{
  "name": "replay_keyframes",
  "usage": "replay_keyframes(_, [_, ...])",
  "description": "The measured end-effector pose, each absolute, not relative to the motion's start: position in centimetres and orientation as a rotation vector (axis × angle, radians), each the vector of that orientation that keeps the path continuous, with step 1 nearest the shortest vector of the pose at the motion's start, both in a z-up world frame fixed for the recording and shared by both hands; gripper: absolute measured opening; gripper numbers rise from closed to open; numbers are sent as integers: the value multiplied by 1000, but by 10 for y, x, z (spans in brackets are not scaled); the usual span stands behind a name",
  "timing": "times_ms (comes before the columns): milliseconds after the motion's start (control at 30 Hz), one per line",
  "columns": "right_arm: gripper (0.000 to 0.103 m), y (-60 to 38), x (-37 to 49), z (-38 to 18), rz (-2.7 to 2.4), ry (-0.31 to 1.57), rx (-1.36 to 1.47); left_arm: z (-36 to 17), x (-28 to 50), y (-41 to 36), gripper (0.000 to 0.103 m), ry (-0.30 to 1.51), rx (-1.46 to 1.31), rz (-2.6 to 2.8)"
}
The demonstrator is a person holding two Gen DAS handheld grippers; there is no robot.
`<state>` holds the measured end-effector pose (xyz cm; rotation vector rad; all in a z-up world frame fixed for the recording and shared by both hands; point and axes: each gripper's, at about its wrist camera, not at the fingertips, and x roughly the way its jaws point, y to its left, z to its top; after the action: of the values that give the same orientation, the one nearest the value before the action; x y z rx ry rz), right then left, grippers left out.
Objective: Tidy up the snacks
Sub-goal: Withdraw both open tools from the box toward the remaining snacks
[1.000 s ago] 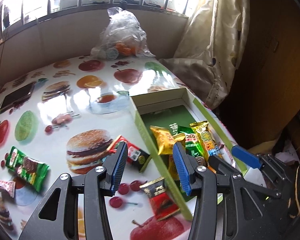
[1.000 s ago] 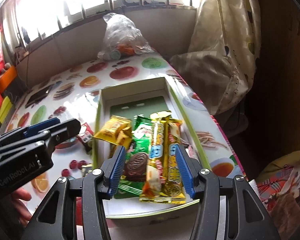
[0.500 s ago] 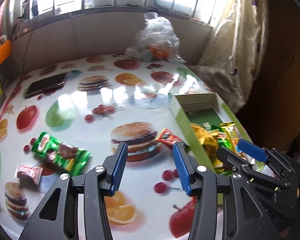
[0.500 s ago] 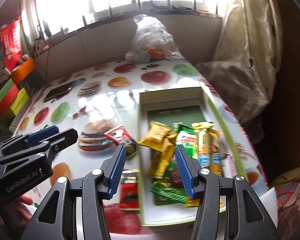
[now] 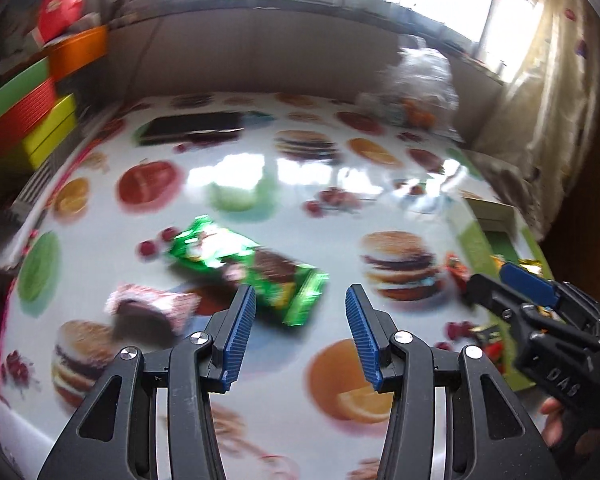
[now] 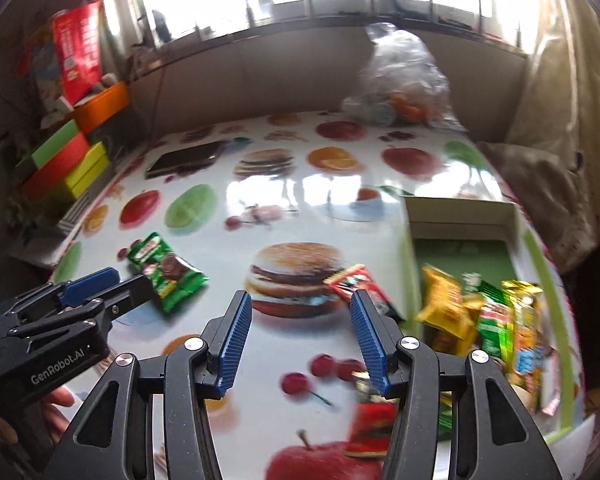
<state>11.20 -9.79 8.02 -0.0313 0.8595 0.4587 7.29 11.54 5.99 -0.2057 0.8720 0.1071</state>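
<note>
Snacks untouched: left gripper [image 5: 300,334] & right gripper [image 6: 300,340] both parted, empty, above table [image 5: 260,168].

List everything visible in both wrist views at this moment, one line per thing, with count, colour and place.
green snack packet: 1, green, table left
pink packet: 1, pink, beside it
red packets: 2, red, left of box
box: 1, green-white, table right
boxed snacks: several, yellow and green
phone: 1, black, far left
plastic bag: 1, clear, far edge
table: 1, food-print
left gripper: open, empty
right gripper: open, empty
</note>
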Motion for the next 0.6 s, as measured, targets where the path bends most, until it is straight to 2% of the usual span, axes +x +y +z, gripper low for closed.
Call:
replay_keyframes(333, [51, -44, 121, 71, 578, 881, -91, 43, 56, 179, 48, 890, -289, 263])
replay_keyframes(600, [51, -6, 128, 59, 659, 905, -134, 32, 56, 200, 48, 924, -330, 303])
